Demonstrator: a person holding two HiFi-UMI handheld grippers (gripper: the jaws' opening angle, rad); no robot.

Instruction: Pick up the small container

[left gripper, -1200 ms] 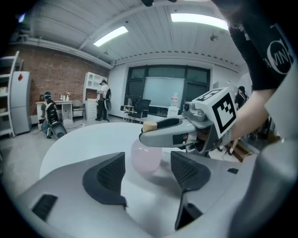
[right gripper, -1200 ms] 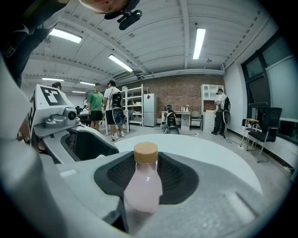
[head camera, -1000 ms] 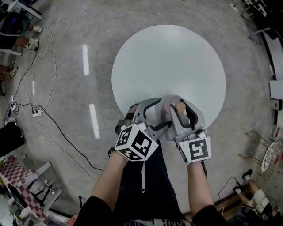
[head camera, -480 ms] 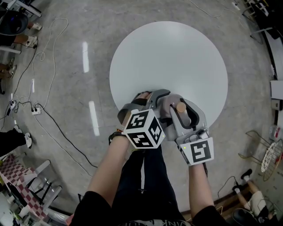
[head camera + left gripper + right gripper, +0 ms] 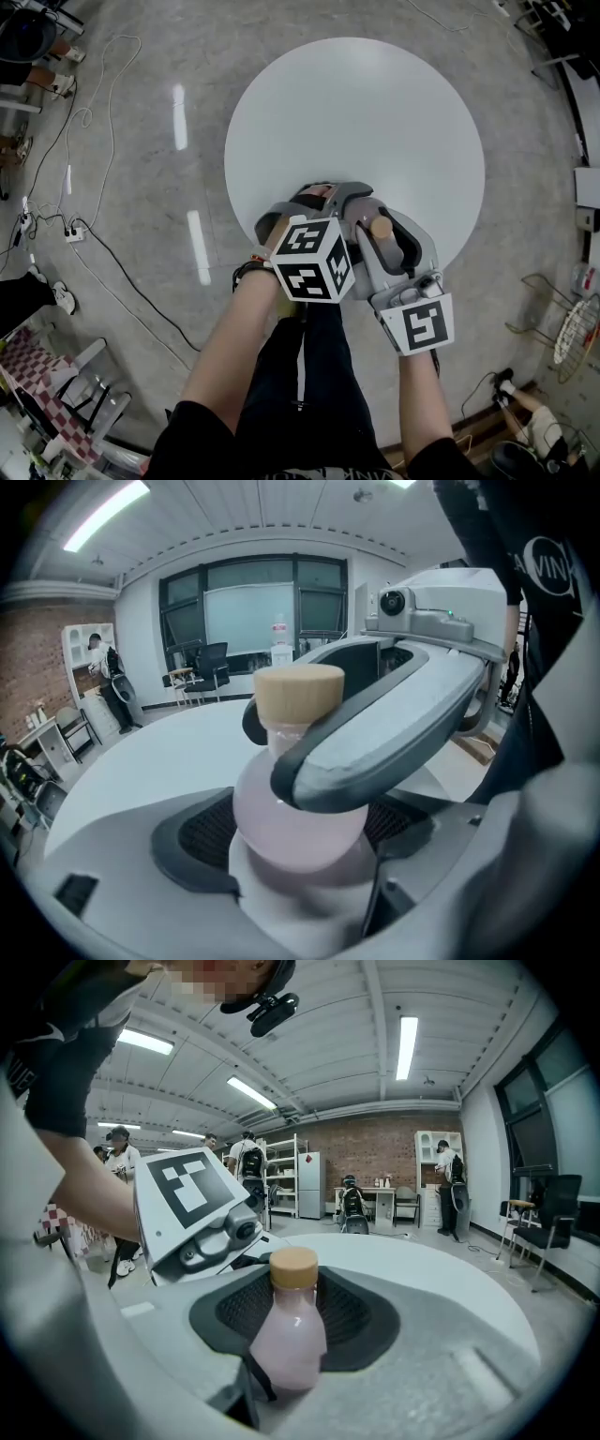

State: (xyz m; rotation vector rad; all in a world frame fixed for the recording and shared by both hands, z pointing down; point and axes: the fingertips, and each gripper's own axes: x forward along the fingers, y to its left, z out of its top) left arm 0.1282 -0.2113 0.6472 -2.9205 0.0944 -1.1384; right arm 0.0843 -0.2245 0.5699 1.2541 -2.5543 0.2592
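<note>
The small container is a bottle (image 5: 382, 226) of pink liquid with a tan cap. My right gripper (image 5: 377, 216) is shut on it above the near edge of the round white table (image 5: 356, 112). In the right gripper view the bottle (image 5: 286, 1335) stands upright against the dark pad. My left gripper (image 5: 319, 202) has come in from the left, right beside it. Its jaws have just been opening and stand wide, with the bottle's lower body (image 5: 291, 803) between them. A finger of the right gripper (image 5: 394, 733) crosses in front of the bottle's neck.
Cables (image 5: 94, 94) and a power strip (image 5: 75, 239) lie on the grey floor to the left. A wire rack (image 5: 572, 328) stands at the right. Several people, shelves and chairs show far off in the right gripper view.
My left gripper has moved right and toward the bottle and rolled, so its marker cube shows other faces. Its jaws have spread. The right gripper and bottle have stayed put.
</note>
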